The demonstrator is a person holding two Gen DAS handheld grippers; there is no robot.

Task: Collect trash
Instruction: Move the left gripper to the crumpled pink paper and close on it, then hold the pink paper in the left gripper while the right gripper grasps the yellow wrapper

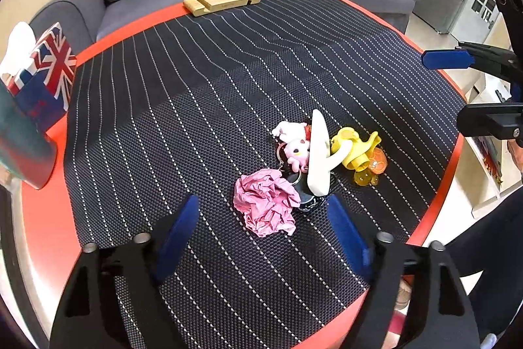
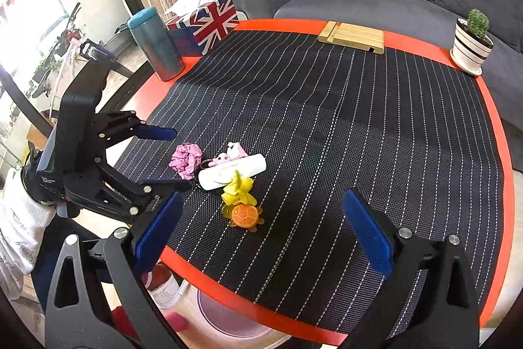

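A crumpled pink paper ball (image 1: 266, 201) lies on the black striped mat (image 1: 196, 120). My left gripper (image 1: 261, 218) is low over the mat and straddles the ball. Its blue pads (image 1: 178, 231) stand a little clear of the paper on both sides, so it is open. In the right wrist view the same paper ball (image 2: 186, 159) sits between the left gripper's (image 2: 170, 159) two fingers. My right gripper (image 2: 264, 231) hovers open near the table's front edge with nothing gripped. An orange turtle toy (image 2: 245, 215) lies just ahead of it.
Touching the paper is a cluster: a white oblong object (image 1: 318, 152), a pink plush keyring (image 1: 294, 149), a yellow toy (image 1: 353, 149). A flag tissue box (image 2: 209, 22), teal tumbler (image 2: 155, 44), wooden stand (image 2: 353, 36) and cactus pot (image 2: 472, 44) line the red table's rim (image 2: 294, 23). A round white bin (image 2: 228, 316) stands below.
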